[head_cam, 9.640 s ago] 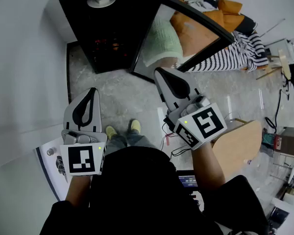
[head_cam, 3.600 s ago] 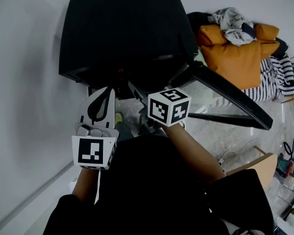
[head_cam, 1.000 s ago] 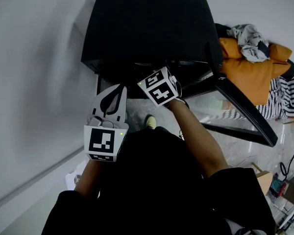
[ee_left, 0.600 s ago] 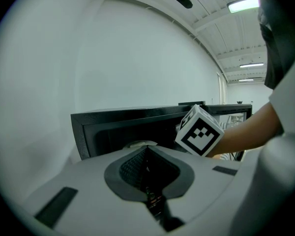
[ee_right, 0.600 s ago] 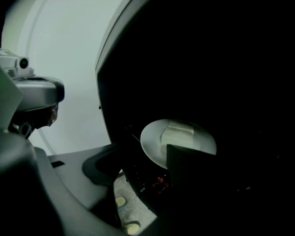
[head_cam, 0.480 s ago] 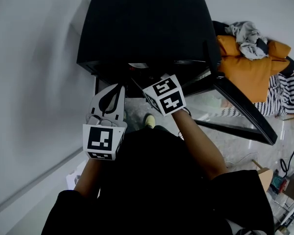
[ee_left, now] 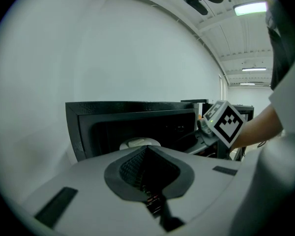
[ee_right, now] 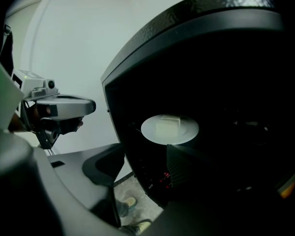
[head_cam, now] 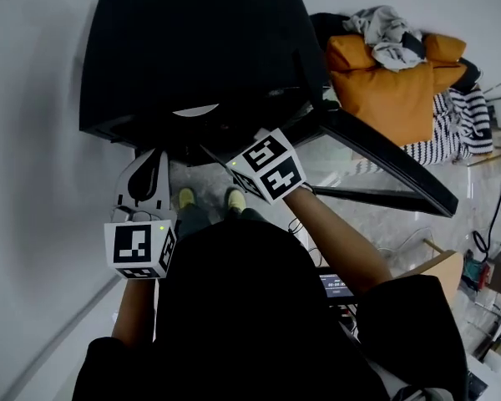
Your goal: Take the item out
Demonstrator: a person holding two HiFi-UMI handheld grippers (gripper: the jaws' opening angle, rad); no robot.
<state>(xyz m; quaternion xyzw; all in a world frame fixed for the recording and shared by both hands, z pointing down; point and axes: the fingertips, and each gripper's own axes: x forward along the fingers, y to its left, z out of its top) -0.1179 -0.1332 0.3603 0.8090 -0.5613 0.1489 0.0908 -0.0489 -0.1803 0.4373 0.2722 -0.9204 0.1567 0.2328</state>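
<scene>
- Pale wall [head_cam: 33, 140] on the far side of the left hand-held gripper [head_cam: 156, 159]; grey stone floor [head_cam: 376, 224] below both tools.
- Black cabinet [head_cam: 192, 40] straight ahead of both hand-held grippers, front open, inside dark.
- Its glass door [head_cam: 376, 161] is swung out past the right hand-held gripper [ee_right: 145, 159], on that tool's outer side.
- Person in a black top [head_cam: 234, 307] is behind the tools, yellow shoes [head_cam: 186, 197] on the floor between and under them.
- Orange cushion [head_cam: 384, 82] with a heap of clothes [head_cam: 392, 36] on top, and a striped cloth [head_cam: 451, 128] beside it. All are well to the right of the right hand-held gripper, beyond the door.
- Left hand-held gripper: jaws pressed together, nothing in them. It is held just outside the cabinet front at the left corner, tips aimed at the opening.
- Right hand-held gripper: jaws spread, nothing pinched. It is at the mouth of the cabinet and pointed inside, with the marker cube [head_cam: 267, 167] just outside the front edge.
- White plate [ee_right: 169, 129] inside the cabinet, ahead of the right jaws and a bit above them, not touching them. It also shows just past the left tool's tips.
- Item: a small pale block [ee_right: 166, 127] sitting on the plate middle, inside the cabinet, clear of both hand-held grippers.
</scene>
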